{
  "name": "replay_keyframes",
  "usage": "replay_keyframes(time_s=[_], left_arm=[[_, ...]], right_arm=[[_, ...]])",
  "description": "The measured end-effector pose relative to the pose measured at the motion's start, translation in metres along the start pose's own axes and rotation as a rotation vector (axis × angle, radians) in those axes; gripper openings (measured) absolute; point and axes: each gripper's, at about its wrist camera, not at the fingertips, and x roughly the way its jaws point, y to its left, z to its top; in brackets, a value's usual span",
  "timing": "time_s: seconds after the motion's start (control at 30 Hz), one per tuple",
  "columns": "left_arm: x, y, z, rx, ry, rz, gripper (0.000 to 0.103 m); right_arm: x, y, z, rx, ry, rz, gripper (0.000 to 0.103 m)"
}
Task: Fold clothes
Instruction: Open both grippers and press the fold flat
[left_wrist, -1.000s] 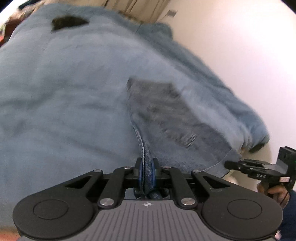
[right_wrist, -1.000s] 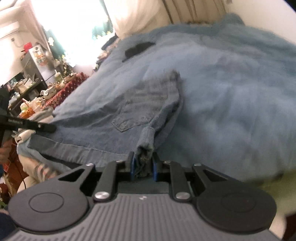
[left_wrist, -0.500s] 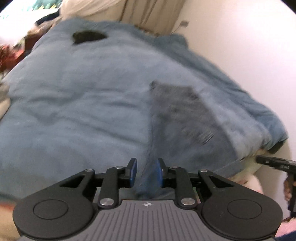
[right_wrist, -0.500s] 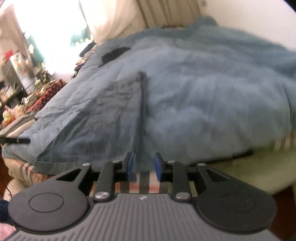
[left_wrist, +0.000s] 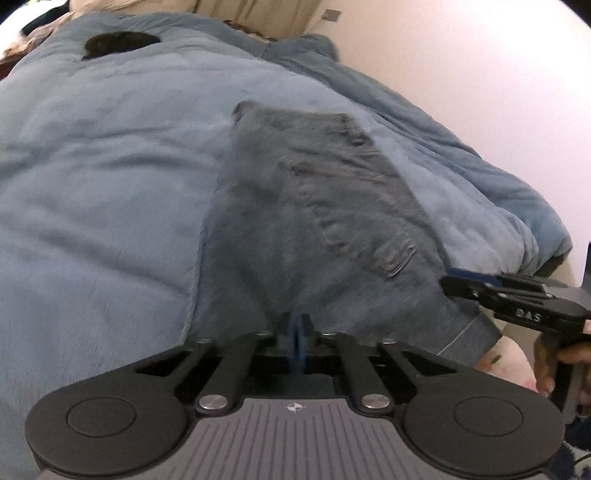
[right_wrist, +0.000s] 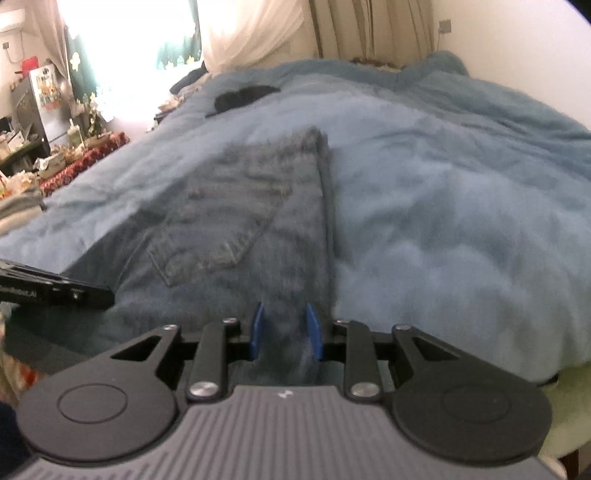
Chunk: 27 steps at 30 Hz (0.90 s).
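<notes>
Item: jeans (left_wrist: 317, 206), blue denim, one pair. Lay flat on the blue fleece blanket (left_wrist: 103, 177) covering the bed, folded lengthwise, one leg over the other, back pocket (right_wrist: 218, 236) uppermost. Waistband end lay toward the middle of the blanket; the lower part ran to the blanket's near edge. The long fold ran fairly straight along the side of the jeans nearest the wall.

Left gripper (left_wrist: 296, 338): at the near edge of the blanket, over the jeans. Its jaws had just been closing and stood together; whether any denim sat between the pads could not be told.

Right gripper (right_wrist: 284, 332): at the near edge of the blanket, beside the long fold. Jaws stood narrowly apart with denim between them, pads not pressing it.

Progress, judged: lengthwise fold done. Crosswise folds remained, bringing the near end up toward the waistband.

Also noted: dark object (right_wrist: 243, 96) on the far part of the blanket, unidentified.
</notes>
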Motion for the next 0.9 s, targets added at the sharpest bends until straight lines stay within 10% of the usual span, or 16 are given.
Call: replay_keyframes(time_s=[0.4, 0.63, 0.9], left_arm=[[-0.038, -0.028, 0.009, 0.056, -0.09, 0.018, 0.006], [0.026, -0.053, 0.061, 0.015, -0.099, -0.035, 0.015], [0.054, -0.048, 0.035, -0.042, -0.066, -0.007, 0.014]], right_arm=[[-0.034, -0.006, 0.011, 0.056, -0.029, 0.009, 0.03], [0.014, 0.029, 0.058, -0.046, -0.089, 0.033, 0.023], [0.052, 0.053, 0.026, -0.113, -0.039, -0.039, 0.017]])
